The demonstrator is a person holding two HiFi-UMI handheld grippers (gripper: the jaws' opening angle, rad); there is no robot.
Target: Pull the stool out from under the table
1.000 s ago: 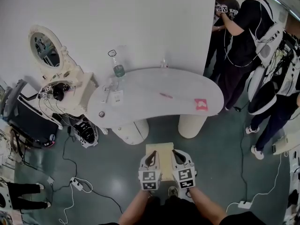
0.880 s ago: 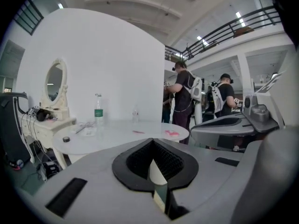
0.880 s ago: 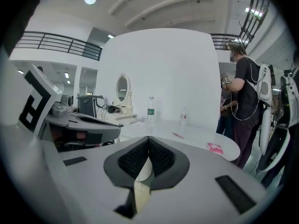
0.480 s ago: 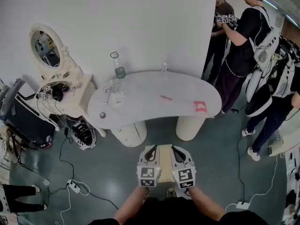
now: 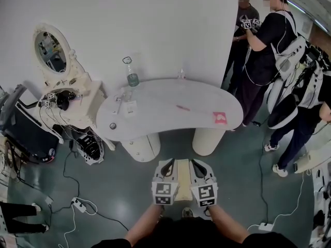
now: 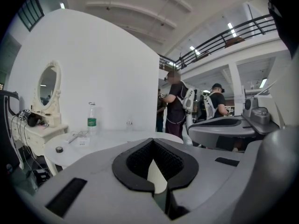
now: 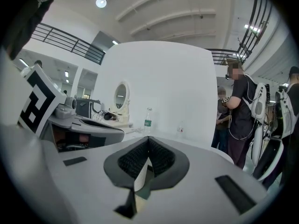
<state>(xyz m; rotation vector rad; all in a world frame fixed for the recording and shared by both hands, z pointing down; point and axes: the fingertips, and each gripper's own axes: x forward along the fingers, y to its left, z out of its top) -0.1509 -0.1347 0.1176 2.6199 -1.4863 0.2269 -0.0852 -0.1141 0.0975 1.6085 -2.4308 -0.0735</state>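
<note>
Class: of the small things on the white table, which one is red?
The flat red piece near the table's right end; the bottle and black cap sit toward the left end.

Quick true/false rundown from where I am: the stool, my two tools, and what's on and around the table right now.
1. The stool is tucked under the table. False: it stands on the floor in front of the table, between the two tools.
2. The left tool and the right tool both have their jaws closed. True.
3. A bottle stands at the table's back left. True.
4. The red item lies at the table's left end. False: it lies near the right end.
5. People stand past the table's right end. True.
</note>
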